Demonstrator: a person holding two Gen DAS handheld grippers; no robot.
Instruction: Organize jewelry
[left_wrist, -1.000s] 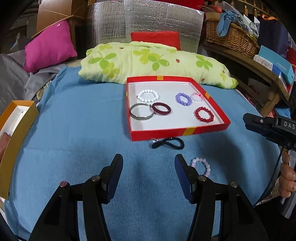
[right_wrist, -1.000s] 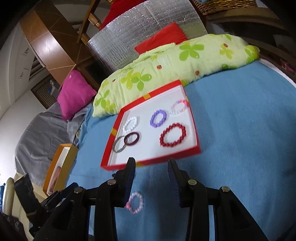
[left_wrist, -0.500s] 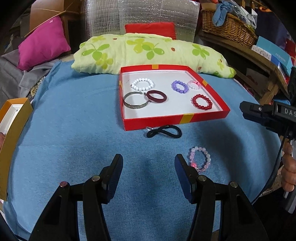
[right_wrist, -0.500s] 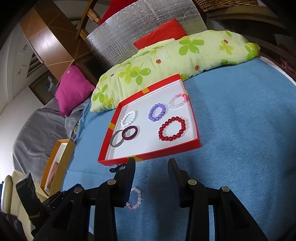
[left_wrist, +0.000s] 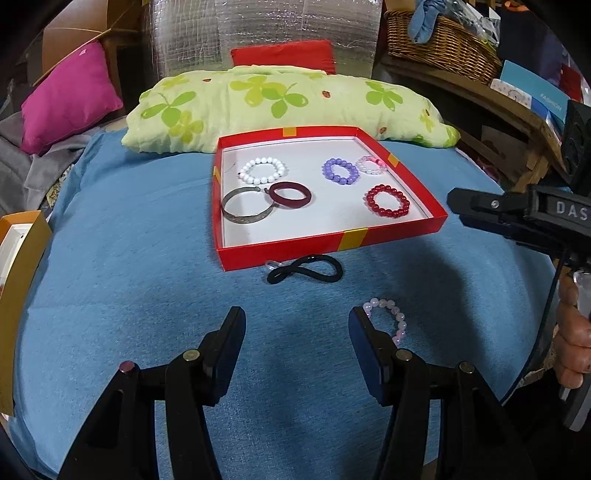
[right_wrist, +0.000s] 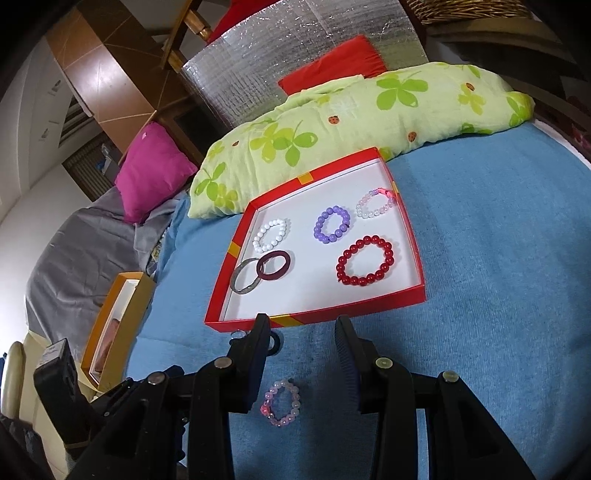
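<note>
A red tray (left_wrist: 332, 242) (right_wrist: 314, 317) on the blue cloth holds several bracelets: white beads (left_wrist: 262, 170), a silver bangle (left_wrist: 246, 210), a maroon ring (left_wrist: 290, 194), purple beads (left_wrist: 337, 171), pale pink beads (left_wrist: 371, 165) and red beads (left_wrist: 388, 200). A black hair tie (left_wrist: 304, 268) lies just in front of the tray. A pink bead bracelet (left_wrist: 388, 319) (right_wrist: 280, 402) lies on the cloth beside my left gripper's right finger. My left gripper (left_wrist: 295, 323) is open and empty. My right gripper (right_wrist: 301, 330) is open and empty, above the pink bracelet.
A green clover-print pillow (left_wrist: 280, 107) lies behind the tray. A yellow box (left_wrist: 22, 277) (right_wrist: 114, 325) sits at the left edge. A magenta cushion (left_wrist: 70, 96) and a wicker basket (left_wrist: 439, 37) are further back.
Both grippers have drawn back and risen slightly, so the tray and the loose pink bracelet sit higher in view. Both stay open. No object has moved.
</note>
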